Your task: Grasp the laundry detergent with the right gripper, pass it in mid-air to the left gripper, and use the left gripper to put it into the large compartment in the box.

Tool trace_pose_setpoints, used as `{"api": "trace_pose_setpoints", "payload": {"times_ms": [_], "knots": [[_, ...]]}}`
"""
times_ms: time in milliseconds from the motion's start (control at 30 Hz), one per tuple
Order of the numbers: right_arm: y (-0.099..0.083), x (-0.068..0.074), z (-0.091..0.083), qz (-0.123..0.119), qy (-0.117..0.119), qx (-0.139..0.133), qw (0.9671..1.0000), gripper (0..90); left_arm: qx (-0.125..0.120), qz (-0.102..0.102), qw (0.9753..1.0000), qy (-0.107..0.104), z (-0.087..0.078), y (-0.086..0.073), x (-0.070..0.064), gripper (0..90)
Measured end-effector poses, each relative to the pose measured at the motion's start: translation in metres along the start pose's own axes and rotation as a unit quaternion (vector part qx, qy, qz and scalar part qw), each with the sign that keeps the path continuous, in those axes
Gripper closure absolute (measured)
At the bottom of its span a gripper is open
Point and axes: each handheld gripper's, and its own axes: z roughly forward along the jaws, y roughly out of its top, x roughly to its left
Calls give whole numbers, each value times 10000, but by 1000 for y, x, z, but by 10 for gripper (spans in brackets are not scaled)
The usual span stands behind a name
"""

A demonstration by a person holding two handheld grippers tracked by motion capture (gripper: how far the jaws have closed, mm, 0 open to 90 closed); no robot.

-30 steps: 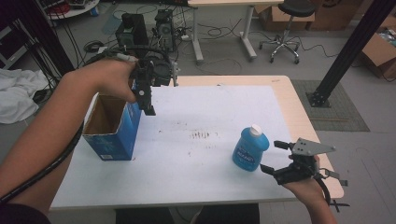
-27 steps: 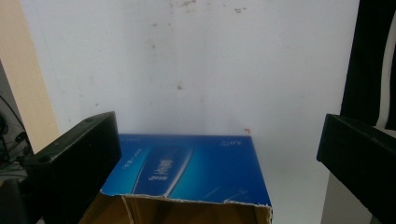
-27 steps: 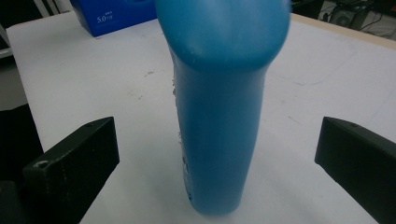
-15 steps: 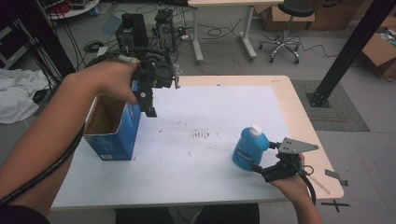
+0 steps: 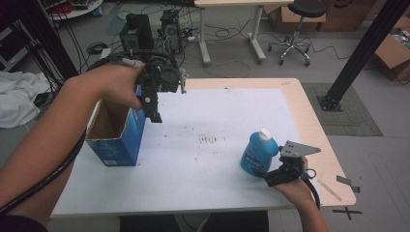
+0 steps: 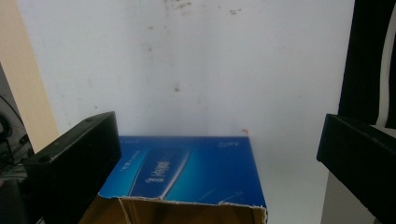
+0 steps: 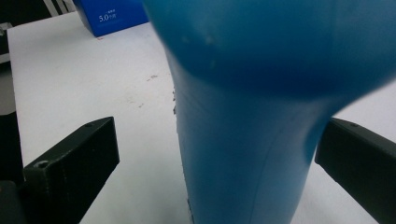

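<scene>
The blue bottle (image 5: 258,153), white-capped and upright, is seen near the front right of the white tabletop (image 5: 217,169), with the right tongs (image 5: 270,176) brought up at its near right side; the bottle's body is seen close up between the two black jaws in the right gripper view (image 7: 243,140), with the jaws spread wide and a gap left on either side, so nothing is gripped. The right hand (image 5: 292,191) is seen at the front edge. Farther left, an open-topped blue box (image 5: 118,140) is stood near the left edge of the tabletop. Above its far right corner the left tongs (image 5: 153,108) are held by the left hand (image 5: 113,87), pointed downward; their jaws are set wide apart and empty over the box's torn cardboard rim (image 6: 187,203). A patch of dark smudges (image 5: 208,140) is seen at mid-tabletop
</scene>
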Motion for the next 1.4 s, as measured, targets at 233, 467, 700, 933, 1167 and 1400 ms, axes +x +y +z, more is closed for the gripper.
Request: {"api": "trace_pose_setpoints", "payload": {"times_ms": [233, 467, 700, 933, 1167, 1400], "knots": [[-3, -1, 4, 2, -35, -20, 10000, 0, -2, -16, 10000, 20, 1, -2, 0, 1], [-5, 0, 7, 0, -166, 34, 9999, 0, -17, -12, 10000, 11, 3, -2, -1, 1], [-7, 1, 11, -31, -253, 25, 9997, 8, -15, -1, 10000, 20, 3, -2, -1, 1], [-9, 0, 13, -46, -233, -43, 9997, 83, -1, -4, 10000, 24, 4, -3, -1, 2], [-10, -1, 12, 5, -195, -106, 9998, 142, -21, 2, 10000, 27, 5, -1, -2, 3], [-10, -1, 11, 18, -213, -98, 9997, 208, 15, 25, 10000, 35, 5, 1, -2, 3]]}}
